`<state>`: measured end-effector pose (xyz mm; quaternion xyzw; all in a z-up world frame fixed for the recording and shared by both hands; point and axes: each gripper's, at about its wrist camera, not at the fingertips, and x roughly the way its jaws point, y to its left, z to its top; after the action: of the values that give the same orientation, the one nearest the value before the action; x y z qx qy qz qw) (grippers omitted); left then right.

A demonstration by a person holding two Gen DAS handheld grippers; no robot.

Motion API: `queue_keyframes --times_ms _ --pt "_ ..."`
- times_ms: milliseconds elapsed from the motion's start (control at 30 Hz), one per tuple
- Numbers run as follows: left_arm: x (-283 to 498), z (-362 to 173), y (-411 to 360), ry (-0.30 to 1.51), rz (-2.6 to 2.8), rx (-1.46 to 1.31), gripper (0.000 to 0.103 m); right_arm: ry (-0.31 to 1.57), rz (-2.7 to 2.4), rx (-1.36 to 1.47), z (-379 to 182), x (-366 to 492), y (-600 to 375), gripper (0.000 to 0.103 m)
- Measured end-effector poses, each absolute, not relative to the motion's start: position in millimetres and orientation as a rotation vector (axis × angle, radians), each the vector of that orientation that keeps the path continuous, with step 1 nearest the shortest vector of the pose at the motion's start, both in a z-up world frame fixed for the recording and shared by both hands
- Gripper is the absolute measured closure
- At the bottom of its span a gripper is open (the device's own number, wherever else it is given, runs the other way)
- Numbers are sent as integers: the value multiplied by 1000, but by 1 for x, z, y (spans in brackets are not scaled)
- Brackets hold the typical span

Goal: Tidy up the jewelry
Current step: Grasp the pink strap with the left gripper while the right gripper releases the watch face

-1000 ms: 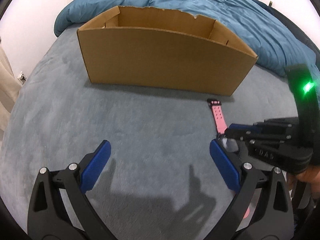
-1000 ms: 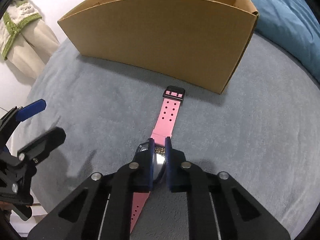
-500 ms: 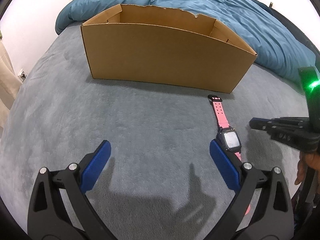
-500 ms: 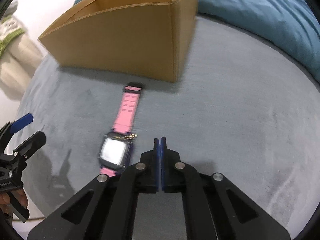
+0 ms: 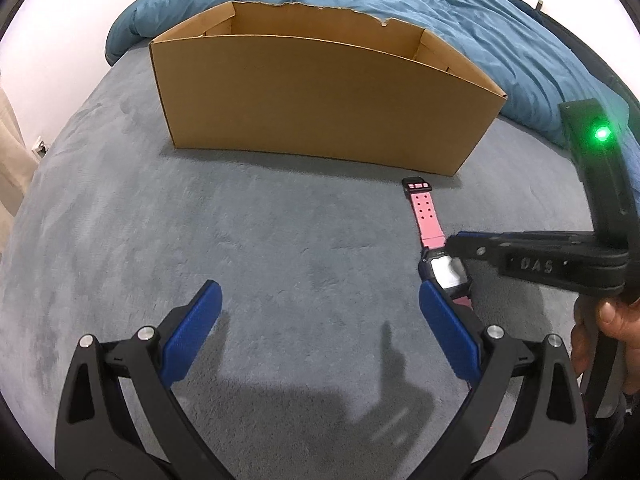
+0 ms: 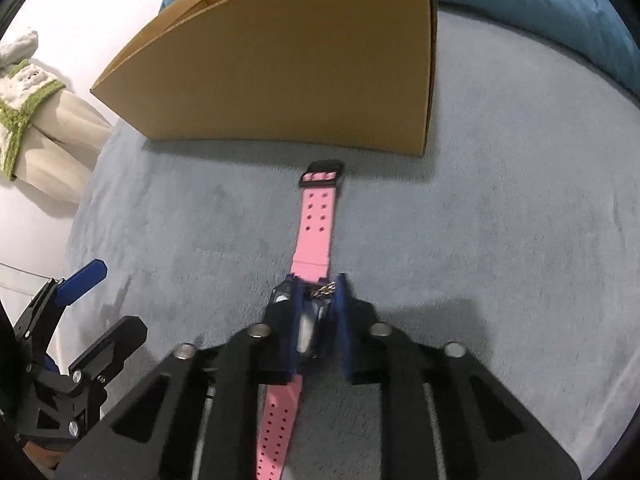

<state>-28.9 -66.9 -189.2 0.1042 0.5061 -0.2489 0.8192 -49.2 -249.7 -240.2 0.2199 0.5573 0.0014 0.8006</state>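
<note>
The right gripper (image 6: 319,292) points steeply down with its blue pads a narrow gap apart. They stand over the dark case of a pink watch (image 6: 316,236), and a scrap of fine gold-coloured chain (image 6: 325,290) shows between the tips. The frame is blurred there, so it cannot be told whether the pads press on the case or the chain. A hand (image 5: 612,332) grips this tool's handle.

The watch lies flat on the grey plush bed (image 6: 500,240). Its long axis runs straight along the gripper's pointing line: the perforated tail passes under the tool, and the buckle end stops just short of the near right corner of the cardboard box (image 6: 300,72). A grasp across the case's short width therefore seems to suit the coming lift.

The left gripper (image 5: 320,292) is spread wide and holds nothing. Its right finger sits just beside the watch case, but the right gripper is nearer. The strap looks rubbery and limp, the case rigid and glossy. The box is open-topped and stiff, with a rumpled blue duvet (image 5: 500,32) behind it.
</note>
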Motion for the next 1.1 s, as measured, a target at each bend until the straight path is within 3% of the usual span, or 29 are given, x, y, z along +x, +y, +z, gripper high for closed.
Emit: queue_keyframes --times_ms 500,600,633,667,700,733,867,933,1100 --pt "-34 -194 -93 1092 -592 194 8 1149 -9 585 -225 -72 -283 102" --pt "-41 -206 -113 1112 -638 179 8 1180 -9 588 -232 -73 -283 97" --pt "-44 -210 -121 1115 -657 179 9 1184 -8 588 -237 -67 -276 87" --pt "-47 -212 -126 1114 -669 181 11 1186 -7 590 -237 -67 -277 77" --pt "-50 -215 -133 1112 -683 187 28 1186 -6 590 -236 -67 -277 52" --pt "-53 -220 -142 1122 -704 202 45 1183 -2 588 -235 -66 -279 38" --pt "-59 -233 -154 1175 -711 210 54 1175 57 558 -231 -47 -279 38" --pt "-65 -236 -156 1170 -712 236 64 1207 95 536 -234 -33 -275 38" --pt "-76 -239 -157 1128 -714 279 65 1259 157 438 -246 -8 -260 39"
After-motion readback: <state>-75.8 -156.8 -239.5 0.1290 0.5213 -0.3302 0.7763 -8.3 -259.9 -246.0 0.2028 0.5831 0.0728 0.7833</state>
